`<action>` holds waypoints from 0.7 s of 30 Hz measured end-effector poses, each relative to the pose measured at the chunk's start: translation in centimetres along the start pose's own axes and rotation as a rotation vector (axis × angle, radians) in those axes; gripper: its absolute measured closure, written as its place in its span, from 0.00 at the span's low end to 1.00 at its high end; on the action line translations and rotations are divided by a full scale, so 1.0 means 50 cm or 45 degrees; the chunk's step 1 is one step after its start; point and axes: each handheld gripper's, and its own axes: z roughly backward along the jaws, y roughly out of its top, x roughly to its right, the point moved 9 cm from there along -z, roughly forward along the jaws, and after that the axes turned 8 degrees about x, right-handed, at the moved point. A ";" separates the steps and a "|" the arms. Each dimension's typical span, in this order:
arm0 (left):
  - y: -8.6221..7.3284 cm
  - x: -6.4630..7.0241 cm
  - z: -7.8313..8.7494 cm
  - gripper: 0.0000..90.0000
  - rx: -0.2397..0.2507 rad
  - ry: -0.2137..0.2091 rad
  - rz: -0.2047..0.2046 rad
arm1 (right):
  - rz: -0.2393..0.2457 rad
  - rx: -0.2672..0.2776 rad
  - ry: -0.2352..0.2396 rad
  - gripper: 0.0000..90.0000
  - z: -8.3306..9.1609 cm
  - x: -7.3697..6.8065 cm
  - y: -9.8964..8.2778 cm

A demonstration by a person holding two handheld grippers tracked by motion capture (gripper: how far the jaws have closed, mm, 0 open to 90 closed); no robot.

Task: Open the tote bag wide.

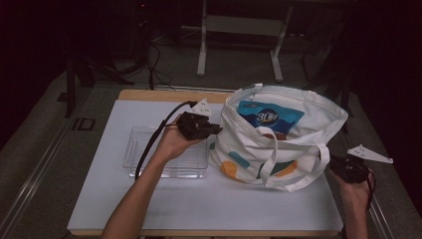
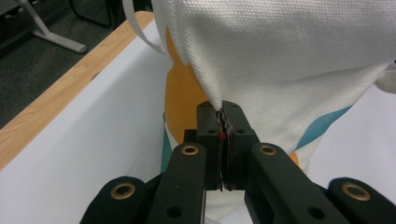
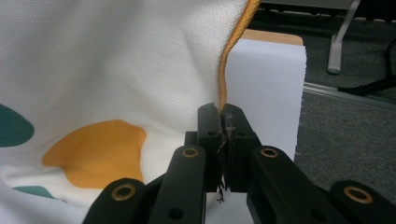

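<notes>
Tote bag [image 1: 278, 144], white canvas with orange and teal patches, sits on the right half of the white table [image 1: 199, 199], its mouth open and facing up. Inside it lies a blue packet [image 1: 268, 117] with white lettering. The left gripper [image 1: 215, 129] reaches in from the left and its jaws are clamped on the bag's left edge; in the left gripper view the white cloth [image 2: 280, 56] runs down into the closed pads, with an orange patch [image 2: 180, 102] just behind. The right gripper [image 1: 332, 162], at the table's right edge, pinches the bag's right side; in the right gripper view its jaws are closed on the fabric beside an orange seam [image 3: 226, 70]. Two handles [image 1: 298, 169] hang over the bag's front. A clear plastic tray [image 1: 149, 159] rests just left of the bag, under the left hand [image 1: 174, 142]
</notes>
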 end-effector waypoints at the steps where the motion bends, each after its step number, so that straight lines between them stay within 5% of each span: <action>1: -0.003 0.003 0.000 0.98 -0.006 -0.002 -0.010 | 0.003 0.000 0.002 0.97 0.000 0.000 -0.001; 21: -0.066 0.017 -0.004 0.98 -0.066 0.025 0.006 | 0.061 -0.077 0.010 0.98 -0.003 -0.014 -0.031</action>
